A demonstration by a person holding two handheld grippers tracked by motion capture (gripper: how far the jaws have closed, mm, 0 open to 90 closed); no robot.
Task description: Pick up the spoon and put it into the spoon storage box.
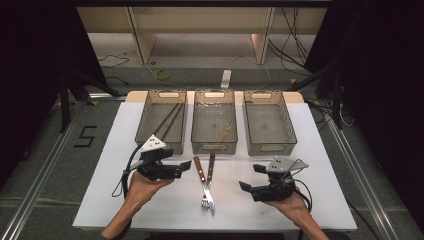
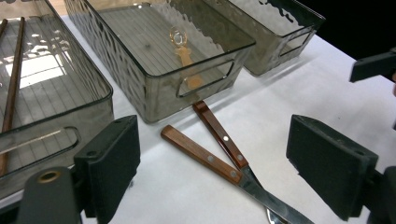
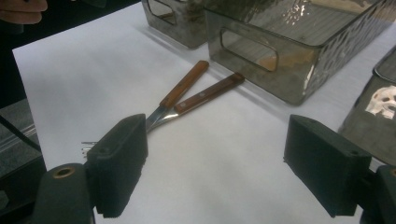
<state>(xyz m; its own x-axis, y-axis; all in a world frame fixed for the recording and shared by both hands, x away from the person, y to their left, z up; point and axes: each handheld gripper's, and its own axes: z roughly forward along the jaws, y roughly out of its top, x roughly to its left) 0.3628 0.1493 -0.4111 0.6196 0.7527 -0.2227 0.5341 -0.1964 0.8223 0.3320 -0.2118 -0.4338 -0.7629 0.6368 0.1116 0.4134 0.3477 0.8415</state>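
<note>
A knife (image 1: 200, 171) and a fork (image 1: 210, 167), both with brown wooden handles, lie crossed on the white table (image 1: 120, 150) at front centre, metal ends toward me. My left gripper (image 1: 182, 169) stands open just left of them, jaws pointing right. My right gripper (image 1: 251, 177) stands open to their right, jaws pointing left. In the left gripper view the two handles (image 2: 201, 154) lie between the wide-apart jaws of the left gripper (image 2: 219, 173). In the right gripper view the handles (image 3: 184, 86) lie ahead of the open right gripper (image 3: 219, 170), nothing held.
Three clear grey bins stand in a row at the back. The left bin (image 1: 145, 117) holds dark chopsticks (image 1: 169, 120), the middle bin (image 1: 197, 125) a small amber spoon (image 1: 223, 132), the right bin (image 1: 287, 122) nothing. Cables trail off both grippers.
</note>
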